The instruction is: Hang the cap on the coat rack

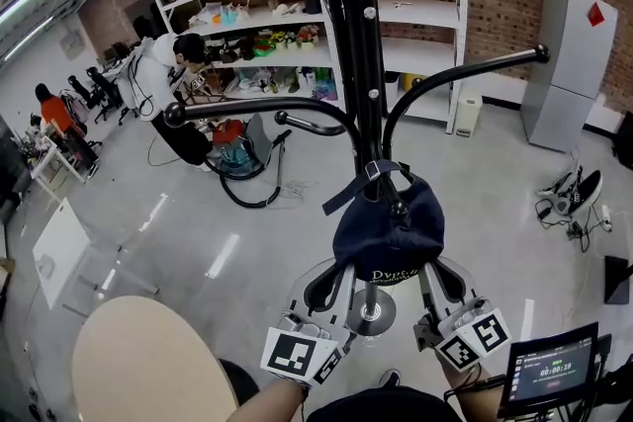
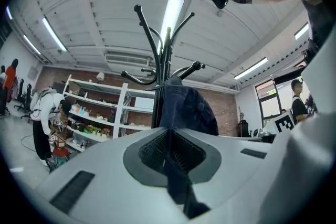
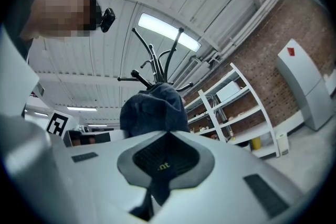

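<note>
**Q:** Nearest the lens, what sat along the bottom edge of the head view?

**A:** Both tools did. The left gripper (image 1: 331,287) was at lower centre-left and the right gripper (image 1: 435,284) at lower centre-right, their marker cubes turned toward the camera. A pale round top (image 1: 148,366) filled the lower left corner, and a lit screen (image 1: 554,369) the lower right.

**Q:** How were the jaws?

**A:** Each pair was pinched together on dark fabric. The left gripper's own view (image 2: 169,136) showed navy cloth running down through the closed jaws. The right gripper's own view (image 3: 167,139) showed the same cloth, with a bit of yellow lettering caught between them.

**Q:** And the cap?

**A:** The navy cap (image 1: 391,227) was at lower centre, held from both sides against the black pole of the coat rack (image 1: 358,35). It sat below the curved arms and above the round base. Its back strap stuck out at the upper left. I couldn't tell whether any hook bore it.

**Q:** What lay behind?

**A:** White shelving (image 1: 415,15) ran across the top, a grey cabinet (image 1: 574,64) stood at upper right, and a person (image 1: 163,74) was bent over at upper left.
</note>
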{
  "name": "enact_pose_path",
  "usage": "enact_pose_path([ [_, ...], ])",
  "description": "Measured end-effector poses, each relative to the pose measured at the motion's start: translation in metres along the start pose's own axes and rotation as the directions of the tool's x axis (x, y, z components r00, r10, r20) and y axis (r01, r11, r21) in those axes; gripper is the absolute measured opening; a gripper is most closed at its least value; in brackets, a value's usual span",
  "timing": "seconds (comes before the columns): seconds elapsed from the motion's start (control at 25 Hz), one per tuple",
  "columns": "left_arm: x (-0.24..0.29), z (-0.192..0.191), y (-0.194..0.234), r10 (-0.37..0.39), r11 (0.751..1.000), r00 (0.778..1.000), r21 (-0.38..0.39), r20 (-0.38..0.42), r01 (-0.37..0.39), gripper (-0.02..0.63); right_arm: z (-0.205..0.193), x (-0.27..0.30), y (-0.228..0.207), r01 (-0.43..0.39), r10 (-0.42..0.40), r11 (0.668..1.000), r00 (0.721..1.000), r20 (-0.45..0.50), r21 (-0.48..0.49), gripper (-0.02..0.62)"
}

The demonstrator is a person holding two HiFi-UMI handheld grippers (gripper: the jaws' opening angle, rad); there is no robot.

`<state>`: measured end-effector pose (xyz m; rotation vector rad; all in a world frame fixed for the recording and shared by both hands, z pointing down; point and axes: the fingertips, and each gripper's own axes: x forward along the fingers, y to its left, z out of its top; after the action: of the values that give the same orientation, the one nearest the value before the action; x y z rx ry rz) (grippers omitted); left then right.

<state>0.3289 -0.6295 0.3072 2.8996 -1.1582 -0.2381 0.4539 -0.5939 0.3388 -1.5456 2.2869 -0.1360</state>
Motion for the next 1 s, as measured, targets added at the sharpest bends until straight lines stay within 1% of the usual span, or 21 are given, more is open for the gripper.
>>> enact_pose_path([
  [0.16,0.002,0.001,0.002,0.015,1.000,1.000,0.006,-0.003,-0.015,0.015,-0.003,0.004,-0.005,-0.004,0.004,1.000,1.000,-0.017,0.019,0.012],
  [0.4,-0.001,-0.003,0.006,0.044,0.999,0.999,-0.017,-0.004,-0.044,0.015,-0.009,0.005,-0.008,-0.004,0.006,0.999,0.999,-0.037,0.043,0.012],
  [0.64,-0.006,-0.008,0.018,0.076,0.993,0.997,-0.090,-0.021,-0.078,0.017,-0.013,0.008,-0.013,0.004,-0.001,0.998,0.999,-0.049,0.064,0.013],
  [0.92,-0.023,-0.022,0.021,0.090,0.988,0.995,-0.120,-0.053,-0.096,0.017,-0.022,-0.002,-0.017,0.072,-0.068,0.996,0.995,-0.067,0.058,0.014],
  [1.0,-0.028,-0.025,0.018,0.084,0.988,0.994,-0.128,-0.063,-0.092,0.043,-0.024,-0.007,-0.016,0.080,-0.075,0.995,0.995,-0.073,0.066,0.015],
])
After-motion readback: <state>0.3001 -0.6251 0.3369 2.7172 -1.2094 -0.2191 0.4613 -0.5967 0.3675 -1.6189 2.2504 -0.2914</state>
